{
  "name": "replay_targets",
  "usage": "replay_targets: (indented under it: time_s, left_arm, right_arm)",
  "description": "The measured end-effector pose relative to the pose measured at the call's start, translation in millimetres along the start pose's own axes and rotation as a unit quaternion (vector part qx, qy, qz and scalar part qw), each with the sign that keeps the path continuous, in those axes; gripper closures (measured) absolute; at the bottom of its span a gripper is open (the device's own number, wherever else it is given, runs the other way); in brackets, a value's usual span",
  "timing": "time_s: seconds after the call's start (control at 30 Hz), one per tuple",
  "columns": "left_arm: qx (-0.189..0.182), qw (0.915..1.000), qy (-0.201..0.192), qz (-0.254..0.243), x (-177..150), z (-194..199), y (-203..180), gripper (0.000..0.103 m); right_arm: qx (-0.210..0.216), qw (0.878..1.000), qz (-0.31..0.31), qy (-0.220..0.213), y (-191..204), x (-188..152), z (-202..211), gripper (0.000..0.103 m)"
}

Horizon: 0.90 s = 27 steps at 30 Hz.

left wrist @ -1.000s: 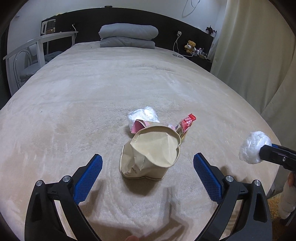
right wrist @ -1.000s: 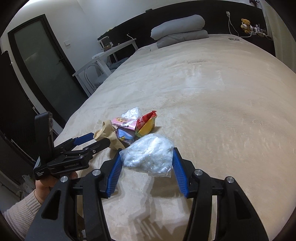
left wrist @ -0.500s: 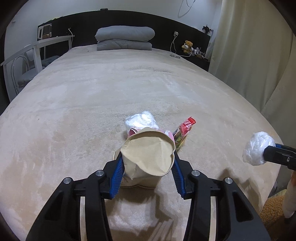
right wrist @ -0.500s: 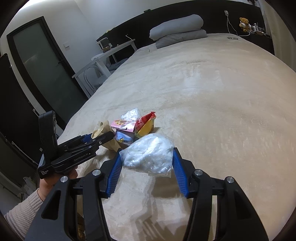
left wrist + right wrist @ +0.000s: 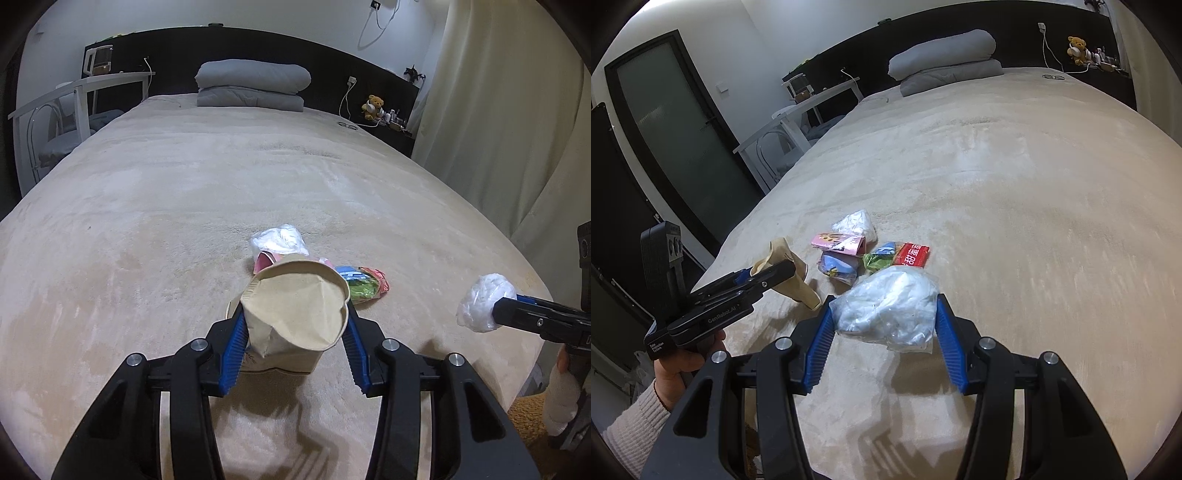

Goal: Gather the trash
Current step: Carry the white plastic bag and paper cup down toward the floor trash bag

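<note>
Left cam: my left tongs are clenched on a crushed brown paper cup. The blue pads press both its sides. The cup's open mouth faces me, and its bottom is at the bed; can't tell if it still rests on the blanket. Just behind it sits a small pile of trash: a white crumpled bag, a pink wrapper, a blue bit & a green-and-red wrapper. Far right, my other tongs stick in w/ a white plastic ball at the tip. A gray folded blanket lies at the head of the bed, and a teddy bear sits on the shelf.

Right cam: my right tongs are grasping the clear plastic bag full of white stuff, held above the bed. The pile is just past it: red wrapper, green one, pink one. On the left, my hand holds the left tongs w/ the cup in them.
</note>
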<state>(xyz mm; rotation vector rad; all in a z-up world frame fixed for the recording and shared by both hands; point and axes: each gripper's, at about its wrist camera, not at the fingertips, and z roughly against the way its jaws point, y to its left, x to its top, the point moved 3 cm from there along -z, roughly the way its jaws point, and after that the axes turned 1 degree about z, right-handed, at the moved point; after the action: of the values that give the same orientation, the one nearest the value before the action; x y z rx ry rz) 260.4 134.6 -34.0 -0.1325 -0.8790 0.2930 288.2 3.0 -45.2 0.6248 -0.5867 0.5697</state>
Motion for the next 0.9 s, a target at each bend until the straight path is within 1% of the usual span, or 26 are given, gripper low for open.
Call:
replay_targets:
  time_s: [0.23,0.4,0.6,0.9]
  left_arm:
    - [-0.013,0.9997,-0.018,0.013,-11.2,28.2,-5.4,0.057]
    - [-0.033,0.9988,-0.034,0.012,-22.3,49.2,-15.2,0.057]
    - [-0.044,0.9982,-0.04,-0.004,-40.1,65.4,-31.4,0.057]
    - [-0.053,0.9979,-0.036,0.01,-77.1,90.0,-47.0,0.057]
  right_arm:
    - [0.002,1.0,-0.005,-0.007,2.2,-7.0,9.0,0.05]
    - [0.008,1.0,-0.003,-0.011,6.8,-13.8,18.1,0.05]
    - [0.011,1.0,0.001,-0.008,12.4,-28.9,24.6,0.05]
    - [0.018,1.0,-0.009,0.008,15.9,-64.3,35.2,0.05]
